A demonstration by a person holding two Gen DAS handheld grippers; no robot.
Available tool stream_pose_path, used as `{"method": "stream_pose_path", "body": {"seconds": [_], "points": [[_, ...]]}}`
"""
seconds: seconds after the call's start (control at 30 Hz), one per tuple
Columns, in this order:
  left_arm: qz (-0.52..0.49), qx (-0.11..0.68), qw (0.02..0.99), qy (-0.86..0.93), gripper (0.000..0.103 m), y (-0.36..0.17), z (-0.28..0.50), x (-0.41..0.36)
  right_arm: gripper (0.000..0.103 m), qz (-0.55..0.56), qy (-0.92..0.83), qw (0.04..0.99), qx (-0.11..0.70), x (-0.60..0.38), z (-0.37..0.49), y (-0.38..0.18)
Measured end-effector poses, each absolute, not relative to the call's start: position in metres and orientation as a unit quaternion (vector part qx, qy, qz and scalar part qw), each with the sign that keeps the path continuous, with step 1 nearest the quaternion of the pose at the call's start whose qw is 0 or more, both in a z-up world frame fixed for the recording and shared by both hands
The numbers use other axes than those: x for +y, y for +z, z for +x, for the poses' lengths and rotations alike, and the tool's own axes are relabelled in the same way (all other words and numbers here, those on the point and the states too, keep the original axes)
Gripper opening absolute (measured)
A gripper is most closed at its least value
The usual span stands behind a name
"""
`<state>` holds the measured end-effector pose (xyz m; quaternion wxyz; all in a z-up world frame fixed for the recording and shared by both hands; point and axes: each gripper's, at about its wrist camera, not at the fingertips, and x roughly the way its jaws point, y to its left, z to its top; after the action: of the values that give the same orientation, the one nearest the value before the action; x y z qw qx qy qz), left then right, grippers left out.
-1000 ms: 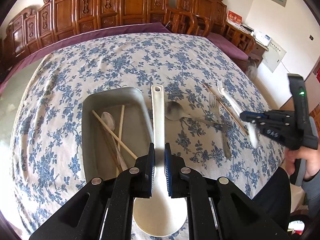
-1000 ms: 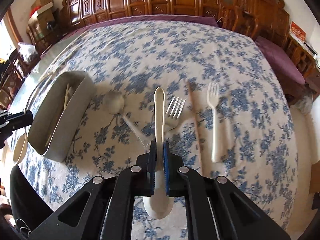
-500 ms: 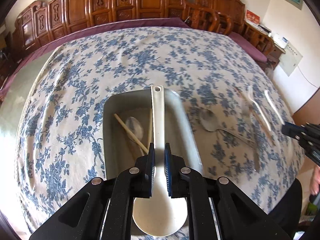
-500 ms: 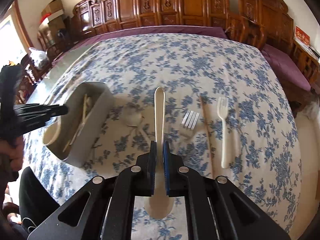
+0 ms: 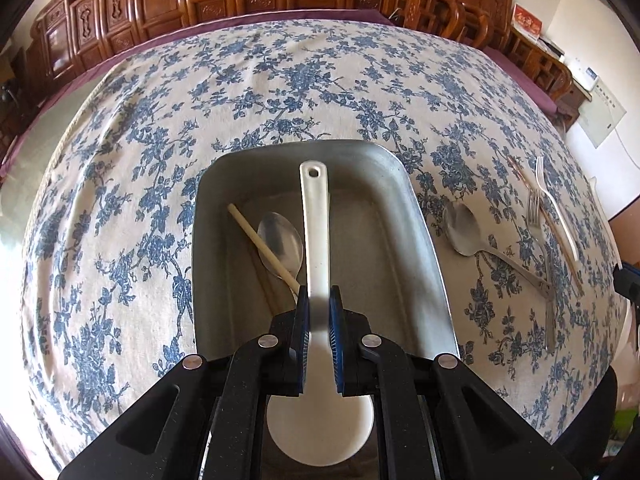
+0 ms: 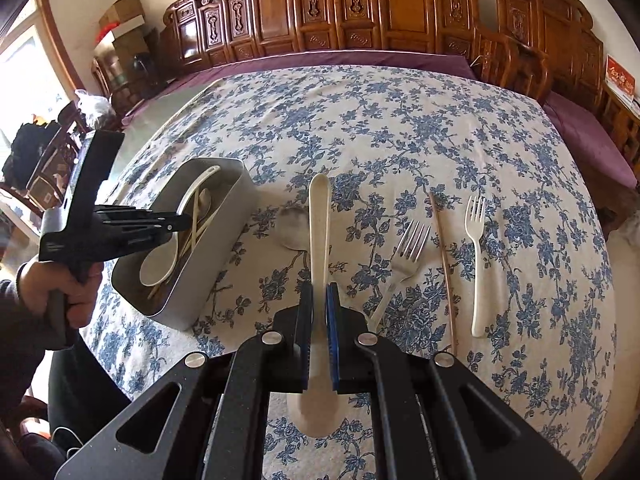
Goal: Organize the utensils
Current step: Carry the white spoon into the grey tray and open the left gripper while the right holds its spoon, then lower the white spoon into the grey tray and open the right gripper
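Observation:
My left gripper (image 5: 318,300) is shut on a white ladle spoon (image 5: 315,216) and holds it over the grey metal tray (image 5: 424,240), handle pointing away. In the tray lie a metal spoon (image 5: 280,242) and chopsticks (image 5: 262,244). The left gripper (image 6: 176,222) also shows in the right wrist view, above the tray (image 6: 224,240). My right gripper (image 6: 319,304) is shut on a beige spoon (image 6: 319,216), held above the table, right of the tray.
On the flowered tablecloth (image 6: 400,128) lie a metal spoon (image 5: 464,232), a metal fork (image 6: 408,252), a single chopstick (image 6: 442,264) and a white plastic fork (image 6: 476,264). Carved wooden chairs (image 6: 360,12) ring the far side.
My left gripper has moved left with the white ladle spoon, from right of the tray to over its middle. My right gripper has drawn back and up with the beige spoon.

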<state>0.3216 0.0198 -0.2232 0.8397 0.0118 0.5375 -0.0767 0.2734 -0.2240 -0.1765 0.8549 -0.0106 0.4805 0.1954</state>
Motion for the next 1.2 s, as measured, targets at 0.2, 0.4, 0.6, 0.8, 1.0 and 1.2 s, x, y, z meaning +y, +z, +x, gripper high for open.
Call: {"method": "stream_pose_path", "body": {"seconds": [0.2,0.4,0.6,0.8,1.0,1.2], "points": [[0.017,0.527,0.846,-0.077,0.026,-0.211,0.311,0.021,0.009,-0.014,0.202,0.855,0.477,-0.214,0.270,-0.173],[0.005,0.506,0.859,-0.082,0.026,-0.185,0.289,0.031,0.009,-0.017,0.219,0.856,0.468,-0.195,0.265,-0.164],[0.004,0.481,0.873,-0.080,0.027,-0.158,0.264,0.047,0.009,-0.018,0.237,0.856,0.459,-0.168,0.263,-0.155],[-0.003,0.465,0.882,-0.073,0.027,-0.140,0.248,0.066,0.009,-0.012,0.251,0.854,0.456,-0.141,0.268,-0.152],[-0.009,0.450,0.891,-0.059,0.033,-0.129,0.237,0.087,0.009,0.004,0.260,0.848,0.461,-0.119,0.280,-0.154],[-0.021,0.444,0.894,-0.049,0.034,-0.124,0.229,0.105,0.009,0.012,0.265,0.842,0.469,-0.097,0.292,-0.160]]}}
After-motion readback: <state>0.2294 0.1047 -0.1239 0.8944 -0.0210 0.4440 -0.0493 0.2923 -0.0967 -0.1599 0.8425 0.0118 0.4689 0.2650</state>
